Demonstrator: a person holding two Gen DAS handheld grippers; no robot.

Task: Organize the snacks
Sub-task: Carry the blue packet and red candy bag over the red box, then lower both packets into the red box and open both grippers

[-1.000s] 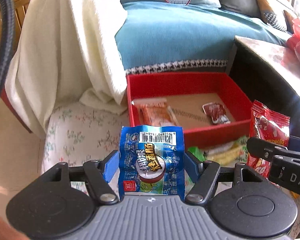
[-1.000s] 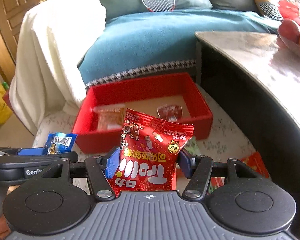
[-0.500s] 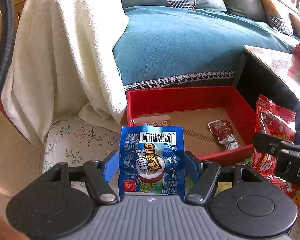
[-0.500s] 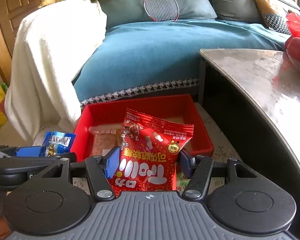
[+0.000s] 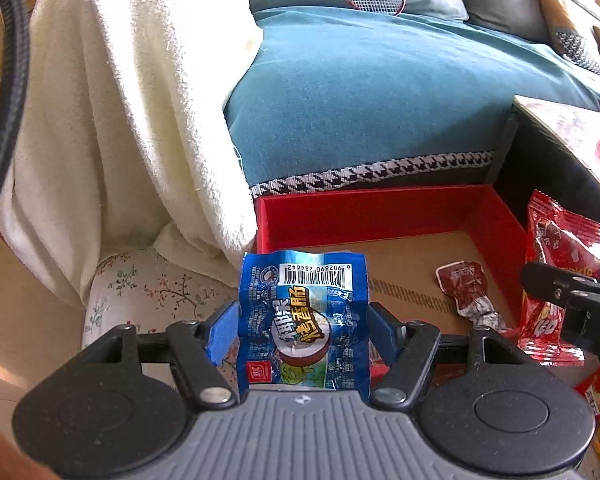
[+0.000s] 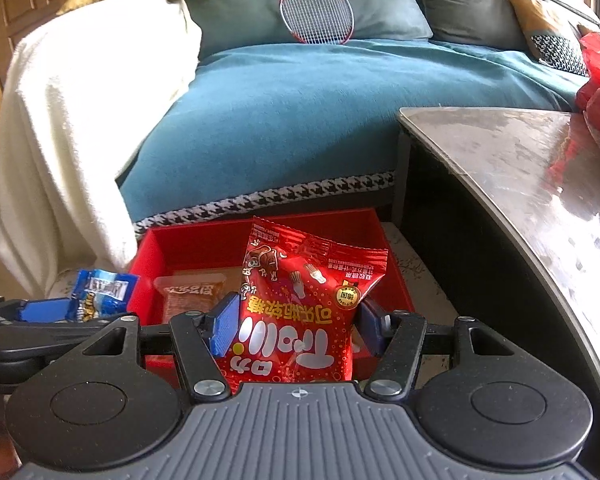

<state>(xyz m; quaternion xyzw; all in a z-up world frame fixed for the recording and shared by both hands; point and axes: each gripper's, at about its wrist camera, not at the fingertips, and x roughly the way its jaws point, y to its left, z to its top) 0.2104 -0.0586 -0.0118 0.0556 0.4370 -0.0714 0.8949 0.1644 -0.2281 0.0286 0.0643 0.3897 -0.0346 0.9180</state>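
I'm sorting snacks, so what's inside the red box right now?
Inside the red box: a dark red packet and an orange packet. The held packets hide part of its floor.

Blue packet with white barcode panel; red packet with white lettering; red box with brown cardboard floor. Sofa cover teal, edged in black-and-white houndstooth. Blanket cream. Cushion white with floral print. Racket red-framed.
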